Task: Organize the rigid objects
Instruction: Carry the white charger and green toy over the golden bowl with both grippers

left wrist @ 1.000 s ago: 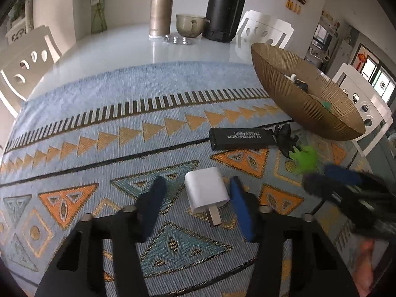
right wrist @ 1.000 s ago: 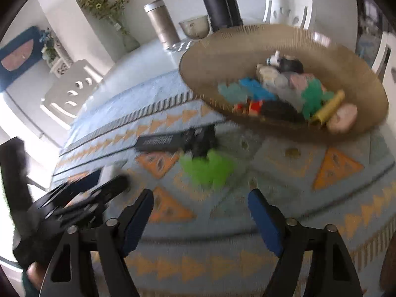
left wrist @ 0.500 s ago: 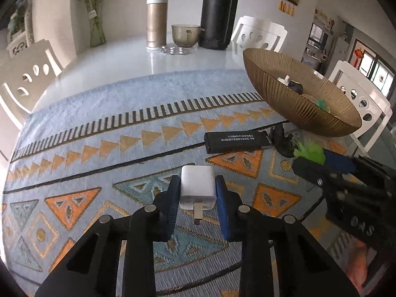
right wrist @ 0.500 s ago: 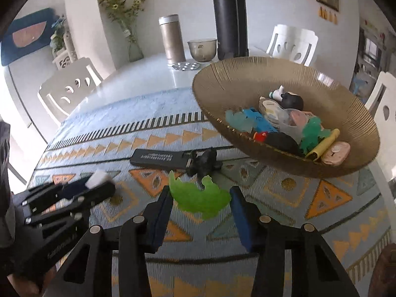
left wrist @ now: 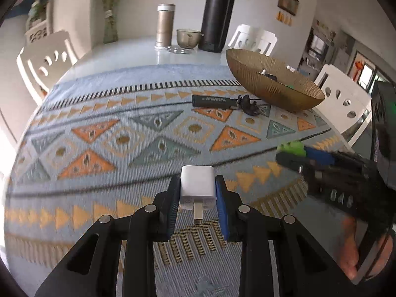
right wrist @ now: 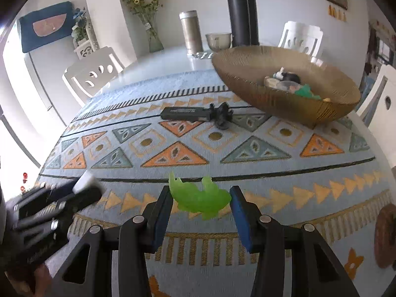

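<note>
My left gripper is shut on a white USB charger plug, held above the patterned cloth. My right gripper is shut on a green toy animal, also lifted off the cloth. The right gripper also shows in the left wrist view, the left one in the right wrist view. A brown ribbed bowl with several small objects stands at the far right; it also shows in the left wrist view. A black rectangular device and a small black figure lie on the cloth before it.
A black flask, a metal tumbler and a small cup stand at the table's far end. White chairs ring the table. A vase of flowers stands behind.
Both grippers have pulled back and up from the cloth, carrying the charger and the green toy. The bowl and black device now lie farther away.
</note>
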